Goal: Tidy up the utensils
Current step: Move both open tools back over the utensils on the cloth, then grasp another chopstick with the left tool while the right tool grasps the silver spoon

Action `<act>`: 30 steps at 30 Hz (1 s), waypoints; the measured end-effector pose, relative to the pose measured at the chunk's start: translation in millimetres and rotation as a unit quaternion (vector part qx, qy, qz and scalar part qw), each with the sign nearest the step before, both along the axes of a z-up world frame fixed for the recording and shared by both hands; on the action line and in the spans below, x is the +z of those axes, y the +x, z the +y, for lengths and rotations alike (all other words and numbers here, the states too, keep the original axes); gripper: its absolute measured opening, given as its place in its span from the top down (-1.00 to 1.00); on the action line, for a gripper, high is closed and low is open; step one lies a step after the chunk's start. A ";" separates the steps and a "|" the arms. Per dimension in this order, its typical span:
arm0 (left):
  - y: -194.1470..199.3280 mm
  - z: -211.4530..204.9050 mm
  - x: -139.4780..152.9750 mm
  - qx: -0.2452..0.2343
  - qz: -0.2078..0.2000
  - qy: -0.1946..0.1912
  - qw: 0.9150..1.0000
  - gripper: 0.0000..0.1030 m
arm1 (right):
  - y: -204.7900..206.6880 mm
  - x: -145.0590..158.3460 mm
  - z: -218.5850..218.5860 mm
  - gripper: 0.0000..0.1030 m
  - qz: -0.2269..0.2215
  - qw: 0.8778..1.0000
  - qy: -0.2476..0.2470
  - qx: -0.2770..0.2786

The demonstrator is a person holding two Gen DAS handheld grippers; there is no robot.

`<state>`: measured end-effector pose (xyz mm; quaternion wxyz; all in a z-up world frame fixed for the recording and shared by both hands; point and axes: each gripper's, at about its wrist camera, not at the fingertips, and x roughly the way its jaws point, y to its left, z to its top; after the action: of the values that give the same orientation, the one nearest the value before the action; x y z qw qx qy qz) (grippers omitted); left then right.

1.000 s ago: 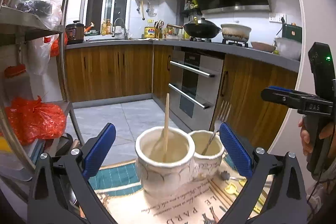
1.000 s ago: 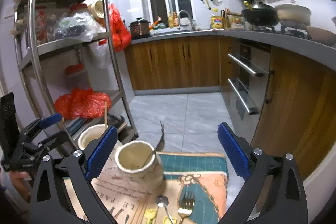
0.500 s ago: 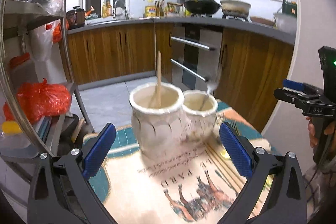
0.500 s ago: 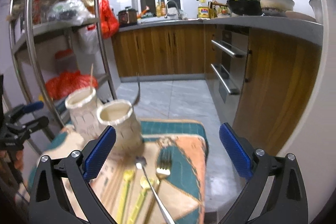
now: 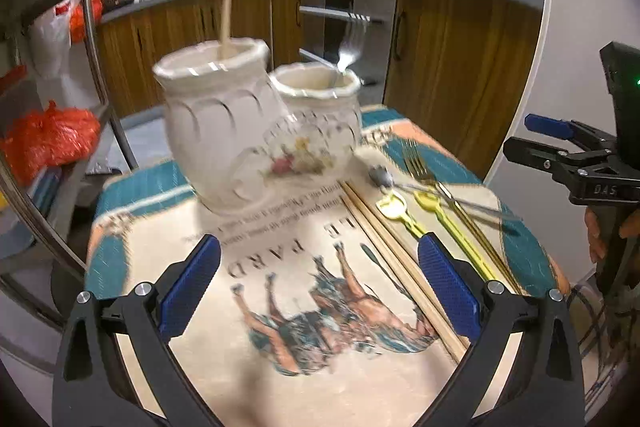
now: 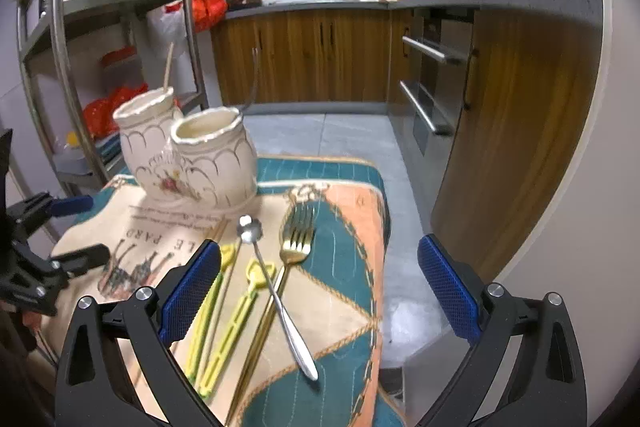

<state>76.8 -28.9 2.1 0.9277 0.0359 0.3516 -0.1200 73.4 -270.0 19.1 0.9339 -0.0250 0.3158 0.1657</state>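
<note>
The left gripper (image 5: 319, 281) is hanging wide open over the printed cloth (image 5: 280, 367), its blue pads holding nothing. The right gripper (image 6: 319, 281) is likewise spread wide and empty above the loose cutlery. Two cream jars (image 6: 214, 157) are standing touching each other at the cloth's 11 o'clock in the right wrist view; the farther jar (image 6: 146, 131) is holding a wooden chopstick (image 6: 168, 65), the nearer one a fork. Just in front of them a silver spoon (image 6: 276, 301) is lying across a gold fork (image 6: 294, 243), with two yellow utensils (image 6: 236, 319) and chopsticks (image 5: 396, 263) at its 9 o'clock. The cloth is showing the upside-down letters "LE PARD". The right gripper's body is reading "DAS" (image 5: 604, 190).
</note>
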 end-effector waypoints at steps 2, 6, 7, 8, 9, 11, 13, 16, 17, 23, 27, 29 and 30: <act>2.2 -8.7 -9.4 0.000 0.016 0.009 1.000 -0.89 | -0.7 -3.5 -1.6 -0.90 0.004 1.000 -0.002 0.000; 4.6 -19.8 -23.3 0.002 0.039 0.023 0.999 -0.89 | -1.0 -8.6 -4.6 -0.90 0.011 1.000 -0.004 -0.001; 5.3 -20.7 -25.3 0.004 0.044 0.024 0.999 -0.89 | -0.6 -9.0 -4.8 -0.90 0.013 1.000 -0.004 -0.002; 6.1 -21.3 -27.2 0.005 0.049 0.024 0.998 -0.89 | -0.5 -10.0 -5.5 -0.90 0.014 1.000 -0.004 -0.001; 6.8 -22.4 -29.7 0.007 0.055 0.026 0.998 -0.89 | -0.2 -11.2 -5.9 -0.90 0.015 1.000 -0.004 -0.001; 7.5 -24.3 -33.0 0.007 0.065 0.027 0.997 -0.87 | 0.1 -14.3 -4.5 -0.90 0.019 1.000 -0.008 0.004; 8.1 -27.1 -35.9 0.005 0.072 0.031 0.997 -0.82 | 0.2 -17.9 -0.4 -0.90 0.023 0.999 -0.022 0.009; 8.6 -32.2 -40.4 0.001 0.083 0.040 0.996 -0.75 | 1.4 -22.3 3.9 -0.90 0.029 0.999 -0.041 0.012; 8.9 -33.5 -41.8 0.000 0.086 0.043 0.995 -0.72 | 2.6 -23.9 5.0 -0.90 0.034 0.998 -0.044 0.013; 10.7 -37.9 -45.0 -0.001 0.095 0.044 0.995 -0.61 | 12.2 -27.5 18.9 -0.47 0.042 0.996 -0.064 0.046; 13.1 -40.0 -43.8 -0.004 0.102 0.039 0.994 -0.39 | 25.7 -30.5 37.0 -0.02 0.061 0.992 -0.080 0.083; 14.6 -42.9 -43.1 -0.006 0.101 0.039 0.994 -0.21 | 32.8 -33.7 49.0 0.23 0.075 0.988 -0.080 0.108; 14.8 -43.6 -42.5 -0.009 0.101 0.038 0.994 -0.16 | 36.9 -36.4 56.1 0.27 0.084 0.986 -0.082 0.119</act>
<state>91.6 -72.5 -40.4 0.8841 0.0623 0.4478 -0.1179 110.3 -213.9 -17.3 0.8724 -0.1252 0.4003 0.2510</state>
